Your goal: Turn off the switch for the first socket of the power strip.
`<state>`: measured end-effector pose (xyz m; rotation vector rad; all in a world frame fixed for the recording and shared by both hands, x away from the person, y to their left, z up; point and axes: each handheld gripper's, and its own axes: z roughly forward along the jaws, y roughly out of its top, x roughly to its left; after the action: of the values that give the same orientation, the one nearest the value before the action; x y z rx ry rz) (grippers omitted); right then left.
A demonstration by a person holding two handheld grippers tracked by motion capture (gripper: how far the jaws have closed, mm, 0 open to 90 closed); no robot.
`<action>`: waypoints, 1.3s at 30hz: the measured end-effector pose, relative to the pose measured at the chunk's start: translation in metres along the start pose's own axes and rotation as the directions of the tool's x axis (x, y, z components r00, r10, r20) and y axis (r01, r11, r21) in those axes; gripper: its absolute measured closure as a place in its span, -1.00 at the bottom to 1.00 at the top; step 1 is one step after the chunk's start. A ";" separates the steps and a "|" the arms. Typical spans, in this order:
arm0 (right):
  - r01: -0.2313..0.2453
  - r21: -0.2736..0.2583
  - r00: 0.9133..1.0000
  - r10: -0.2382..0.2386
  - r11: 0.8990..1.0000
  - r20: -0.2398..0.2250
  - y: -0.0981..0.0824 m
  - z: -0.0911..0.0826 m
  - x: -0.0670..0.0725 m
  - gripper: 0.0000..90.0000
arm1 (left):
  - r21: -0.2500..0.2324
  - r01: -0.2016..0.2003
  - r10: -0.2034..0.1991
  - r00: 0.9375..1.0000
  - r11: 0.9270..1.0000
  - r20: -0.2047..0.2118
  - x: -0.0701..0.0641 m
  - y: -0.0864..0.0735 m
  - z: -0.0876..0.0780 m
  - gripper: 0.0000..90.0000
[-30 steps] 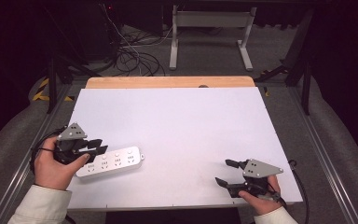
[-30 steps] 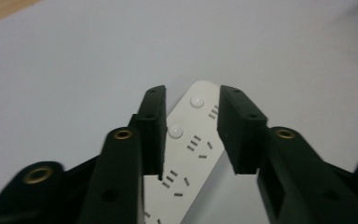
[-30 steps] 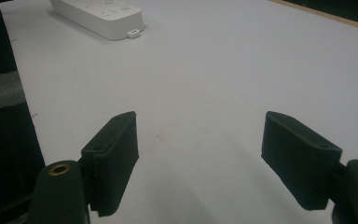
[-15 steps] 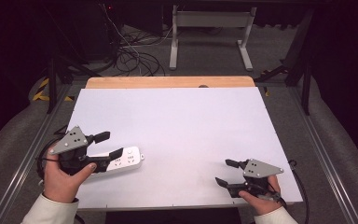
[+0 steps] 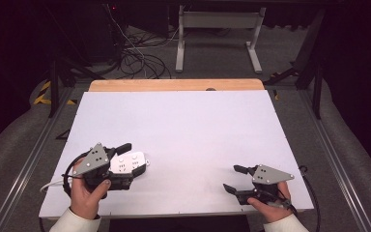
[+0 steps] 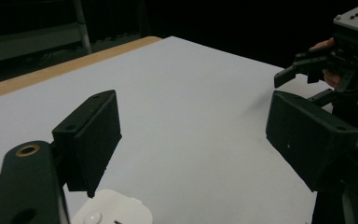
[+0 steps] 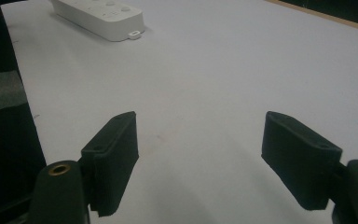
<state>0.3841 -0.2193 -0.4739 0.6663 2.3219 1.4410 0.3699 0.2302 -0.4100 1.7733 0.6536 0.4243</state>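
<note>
Your left gripper (image 5: 134, 159): jaws spread wide, just been opening, straddling white power strip (image 5: 127, 164) without pressing it. Strip lies flat on white table (image 5: 183, 125), near left front edge, under your left hand (image 5: 88, 192). Your right gripper (image 5: 235, 180): jaws spread, nothing between, resting near right front corner, well apart from strip.

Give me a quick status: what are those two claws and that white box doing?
Left gripper jaws just opened, straddling the white power strip, not gripping. Right gripper open, idle on the table. Nothing in the way.
</note>
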 end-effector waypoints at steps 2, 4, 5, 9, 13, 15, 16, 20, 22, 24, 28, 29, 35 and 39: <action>0.001 0.001 1.000 -0.001 1.000 0.001 0.000 0.000 0.000 -0.39 | 0.000 -0.002 0.002 1.000 1.000 0.006 -0.001 -0.005 0.003 -0.61; 0.002 0.002 1.000 -0.002 1.000 0.000 0.000 0.000 0.000 -0.39 | -0.007 -0.003 0.003 1.000 1.000 0.011 -0.001 -0.010 0.005 -0.61; 0.004 0.003 1.000 -0.004 1.000 0.000 0.000 0.000 0.000 -0.39 | -0.008 -0.009 0.009 1.000 1.000 0.014 0.000 -0.013 0.006 -0.60; 0.005 0.001 1.000 -0.005 1.000 -0.001 0.000 0.000 0.000 -0.39 | -0.001 -0.003 0.003 1.000 1.000 0.022 0.001 -0.024 0.010 -0.59; 0.002 0.003 1.000 -0.002 1.000 -0.001 0.000 0.000 0.000 -0.39 | 0.013 0.012 -0.013 1.000 1.000 0.021 0.002 -0.037 0.015 -0.60; 0.004 0.004 1.000 -0.004 1.000 -0.002 0.000 0.000 0.000 -0.39 | 0.020 0.005 -0.006 1.000 1.000 0.010 0.002 -0.043 0.017 -0.60; 0.004 0.004 1.000 -0.004 1.000 -0.002 0.000 0.000 0.000 -0.39 | 0.021 -0.011 0.011 1.000 1.000 0.001 0.002 -0.045 0.018 -0.61; 0.003 0.003 1.000 -0.003 1.000 -0.001 0.000 0.000 0.000 -0.39 | 0.036 -0.038 0.037 0.999 0.999 0.003 0.000 -0.054 0.023 -0.63; 0.003 0.003 1.000 -0.003 1.000 -0.002 0.000 0.000 0.000 -0.39 | 0.051 -0.032 0.032 0.999 0.998 0.011 -0.002 -0.059 0.026 -0.63; 0.005 0.003 1.000 -0.005 1.000 -0.003 0.000 0.000 0.000 -0.39 | 0.064 -0.039 0.038 0.999 0.997 0.021 -0.002 -0.064 0.028 -0.63; 0.004 0.000 1.000 -0.004 1.000 -0.005 0.000 0.000 0.000 -0.39 | 0.083 -0.027 0.025 0.999 0.996 0.026 -0.001 -0.069 0.029 -0.63; 0.004 0.000 1.000 -0.004 1.000 -0.005 0.000 0.000 0.000 -0.39 | 0.086 -0.012 0.009 0.999 0.996 0.035 0.000 -0.070 0.029 -0.63; 0.007 0.002 1.000 -0.007 1.000 -0.007 0.000 0.000 0.000 -0.39 | 0.104 0.024 -0.027 0.999 0.994 0.027 -0.002 -0.072 0.028 -0.62; 0.007 0.007 1.000 -0.007 1.000 -0.007 -0.001 0.000 0.000 -0.39 | 0.133 0.006 -0.009 1.000 0.991 0.017 -0.002 -0.075 0.030 -0.62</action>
<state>0.3842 -0.2197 -0.4744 0.6556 2.3336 1.4354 0.3697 0.2212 -0.4907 1.8979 0.6893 0.3669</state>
